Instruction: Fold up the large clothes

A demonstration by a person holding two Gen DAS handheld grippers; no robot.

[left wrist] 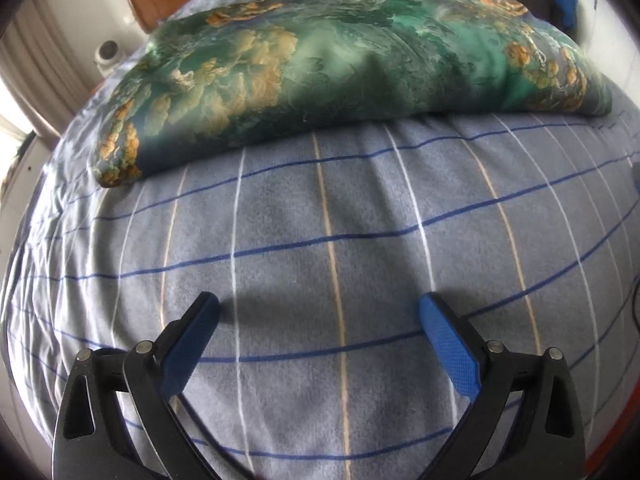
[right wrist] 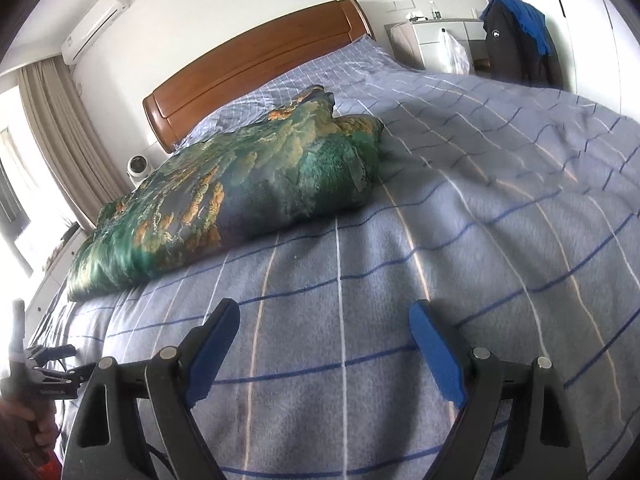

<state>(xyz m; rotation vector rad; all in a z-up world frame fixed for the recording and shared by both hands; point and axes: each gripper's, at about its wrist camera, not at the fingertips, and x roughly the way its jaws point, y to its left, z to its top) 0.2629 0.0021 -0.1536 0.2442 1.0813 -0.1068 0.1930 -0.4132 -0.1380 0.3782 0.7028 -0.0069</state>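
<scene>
A green garment with gold and orange print (left wrist: 320,64) lies folded in a thick bundle across the far side of the bed; it also shows in the right wrist view (right wrist: 240,196). My left gripper (left wrist: 320,308) is open and empty, just above the grey-blue checked bedspread (left wrist: 328,240), well short of the bundle. My right gripper (right wrist: 324,312) is open and empty over the same bedspread (right wrist: 480,240), with the bundle ahead and to its left. The left gripper's handle (right wrist: 40,376) shows at the lower left of the right wrist view.
A wooden headboard (right wrist: 256,56) stands at the far end of the bed. A small white camera (right wrist: 138,168) sits left of it beside a curtain (right wrist: 60,128). A white cabinet with a plastic bag (right wrist: 452,52) and hanging dark and blue clothes (right wrist: 516,40) stand at the far right.
</scene>
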